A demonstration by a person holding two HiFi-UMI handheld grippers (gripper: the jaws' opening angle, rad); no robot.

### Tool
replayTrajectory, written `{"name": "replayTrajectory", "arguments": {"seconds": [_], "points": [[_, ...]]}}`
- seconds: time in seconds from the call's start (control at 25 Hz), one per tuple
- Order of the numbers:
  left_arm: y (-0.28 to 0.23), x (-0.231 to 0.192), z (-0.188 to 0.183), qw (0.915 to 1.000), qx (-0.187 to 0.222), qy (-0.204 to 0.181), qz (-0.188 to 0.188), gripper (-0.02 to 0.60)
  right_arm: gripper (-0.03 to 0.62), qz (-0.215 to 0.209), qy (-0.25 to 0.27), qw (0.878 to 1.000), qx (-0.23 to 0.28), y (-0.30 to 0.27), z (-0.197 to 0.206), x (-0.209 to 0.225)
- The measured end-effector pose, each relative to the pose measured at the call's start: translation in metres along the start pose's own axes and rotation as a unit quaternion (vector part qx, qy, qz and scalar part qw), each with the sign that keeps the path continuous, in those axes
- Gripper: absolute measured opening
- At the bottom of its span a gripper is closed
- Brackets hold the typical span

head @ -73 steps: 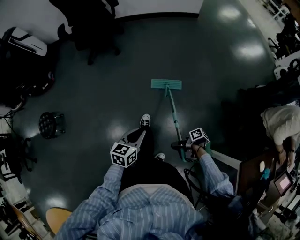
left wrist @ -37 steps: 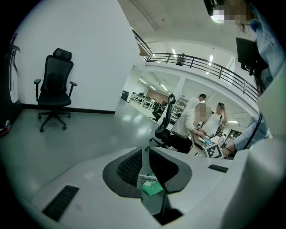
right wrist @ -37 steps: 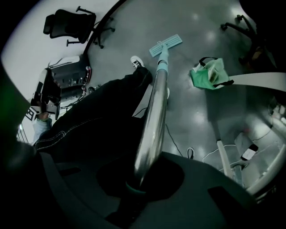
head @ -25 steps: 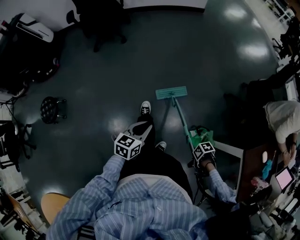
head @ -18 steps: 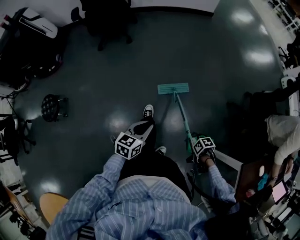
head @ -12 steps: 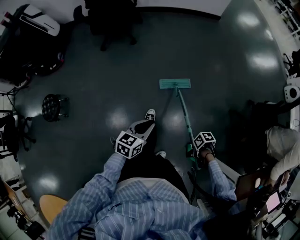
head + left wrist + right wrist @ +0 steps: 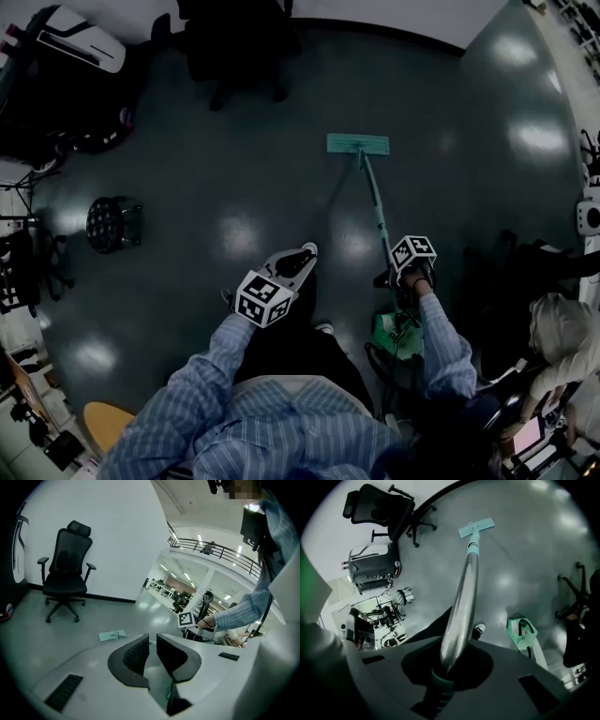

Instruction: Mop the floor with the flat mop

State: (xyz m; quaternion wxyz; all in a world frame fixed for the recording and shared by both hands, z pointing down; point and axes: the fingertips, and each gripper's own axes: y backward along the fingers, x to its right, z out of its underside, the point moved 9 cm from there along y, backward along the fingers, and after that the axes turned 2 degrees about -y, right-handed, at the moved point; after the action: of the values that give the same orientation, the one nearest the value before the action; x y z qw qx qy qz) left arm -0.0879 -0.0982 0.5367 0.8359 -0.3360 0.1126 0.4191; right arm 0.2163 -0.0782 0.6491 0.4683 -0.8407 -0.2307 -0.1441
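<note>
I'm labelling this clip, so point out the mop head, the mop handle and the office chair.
mop head (image 7: 357, 143): head view, middle of the green pad.
mop handle (image 7: 461, 597): right gripper view, metal shaft.
office chair (image 7: 69, 564): left gripper view, backrest.

Teal flat mop, blue-striped shirt, dark floor
</note>
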Motion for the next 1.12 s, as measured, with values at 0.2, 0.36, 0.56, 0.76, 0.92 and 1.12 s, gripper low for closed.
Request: {"name": "replayTrajectory", "arguments": {"seconds": [0.2, 0.36, 0.56, 0.76, 0.92, 1.12], "points": [[-0.015, -0.037, -0.027, 0.9999, 0.002, 0.011, -0.007, 0.052, 0.037, 0.005, 0.007, 1.0, 0.012, 0.033, -0.093, -0.026], [-0.024, -0.055, -0.04, 0.9991, 0.022, 0.032, -0.016, 0.052, 0.037, 0.018, 0.008, 1.0, 0.021, 0.054, -0.16, -0.036], [-0.025, -0.085, -0.04, 0.9978, 0.02, 0.055, -0.03, 0.052, 0.037, 0.044, 0.01, 0.999, 0.025, 0.076, -0.238, -0.062], [-0.022, -0.103, -0.029, 0.9957, 0.016, 0.077, -0.049, 0.052, 0.037, 0.069, 0.016, 0.997, 0.026, 0.087, -0.287, -0.078], [-0.018, -0.119, -0.023, 0.9937, 0.018, 0.09, -0.065, 0.052, 0.037, 0.079, 0.012, 0.996, 0.033, 0.096, -0.321, -0.089], [-0.011, -0.128, -0.015, 0.9908, 0.026, 0.106, -0.08, 0.052, 0.035, 0.099, -0.01, 0.993, 0.055, 0.103, -0.344, -0.089]]}}
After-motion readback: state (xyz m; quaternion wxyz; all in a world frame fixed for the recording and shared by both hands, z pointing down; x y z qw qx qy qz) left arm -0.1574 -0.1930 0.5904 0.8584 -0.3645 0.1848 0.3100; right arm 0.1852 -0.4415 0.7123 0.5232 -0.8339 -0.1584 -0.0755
